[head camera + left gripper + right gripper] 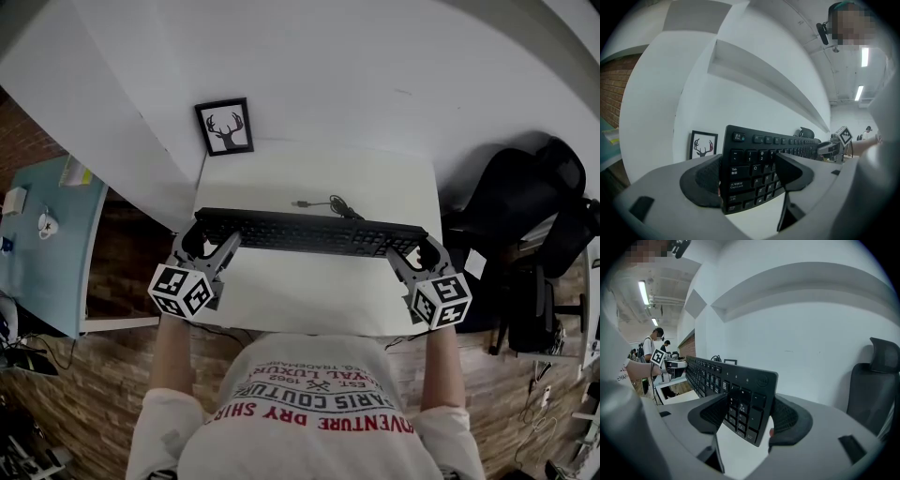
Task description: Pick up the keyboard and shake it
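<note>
A long black keyboard [309, 232] hangs in the air above the white desk [309, 291], held by both ends. My left gripper [208, 246] is shut on its left end, and in the left gripper view the keyboard [754, 164] stands tilted on edge between the jaws of that gripper [747, 180]. My right gripper [412, 253] is shut on the right end; in the right gripper view the keyboard's number pad end [745, 404] sits clamped in the gripper [747, 420]. The keyboard's cable [328, 203] trails on the desk behind.
A framed deer picture [226, 127] leans on the wall at the desk's back left. A black office chair [520, 211] stands to the right. A teal table [47, 234] with a cup lies to the left. People stand far off in the right gripper view.
</note>
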A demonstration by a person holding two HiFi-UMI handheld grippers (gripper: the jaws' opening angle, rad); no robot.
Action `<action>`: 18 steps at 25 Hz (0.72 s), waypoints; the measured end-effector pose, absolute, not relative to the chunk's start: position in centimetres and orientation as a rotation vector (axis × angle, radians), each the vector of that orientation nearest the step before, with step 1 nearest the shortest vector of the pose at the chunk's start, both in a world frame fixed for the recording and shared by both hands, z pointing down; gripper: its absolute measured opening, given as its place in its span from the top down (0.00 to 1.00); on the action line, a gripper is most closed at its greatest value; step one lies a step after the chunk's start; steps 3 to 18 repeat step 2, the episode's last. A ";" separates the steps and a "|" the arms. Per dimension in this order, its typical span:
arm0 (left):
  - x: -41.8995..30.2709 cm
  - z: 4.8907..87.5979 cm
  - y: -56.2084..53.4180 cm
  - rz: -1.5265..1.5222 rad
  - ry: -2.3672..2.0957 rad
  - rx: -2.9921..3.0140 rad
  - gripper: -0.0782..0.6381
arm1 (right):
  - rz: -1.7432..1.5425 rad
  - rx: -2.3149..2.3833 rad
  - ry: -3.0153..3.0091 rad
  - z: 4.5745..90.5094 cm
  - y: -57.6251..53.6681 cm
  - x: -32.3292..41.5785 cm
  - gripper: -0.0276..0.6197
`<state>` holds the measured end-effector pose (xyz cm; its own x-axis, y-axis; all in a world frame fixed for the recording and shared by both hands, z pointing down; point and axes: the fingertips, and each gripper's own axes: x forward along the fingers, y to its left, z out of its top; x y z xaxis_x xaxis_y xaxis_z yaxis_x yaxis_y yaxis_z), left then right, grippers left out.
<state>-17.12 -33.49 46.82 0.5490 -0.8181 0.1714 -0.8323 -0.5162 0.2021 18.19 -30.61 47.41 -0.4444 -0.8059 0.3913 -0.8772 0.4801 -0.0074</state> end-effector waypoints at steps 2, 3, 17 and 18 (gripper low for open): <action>-17.2 46.8 -33.5 0.081 -1.375 2.526 0.41 | 0.301 1.418 -2.393 47.4 -30.5 18.1 0.50; -17.2 46.8 -33.5 0.081 -1.375 2.526 0.41 | 0.301 1.418 -2.393 47.4 -30.5 18.1 0.50; -17.2 46.8 -33.5 0.081 -1.375 2.526 0.41 | 0.301 1.418 -2.393 47.4 -30.5 18.1 0.50; -17.2 46.8 -33.5 0.081 -1.375 2.526 0.41 | 0.301 1.418 -2.393 47.4 -30.5 18.1 0.50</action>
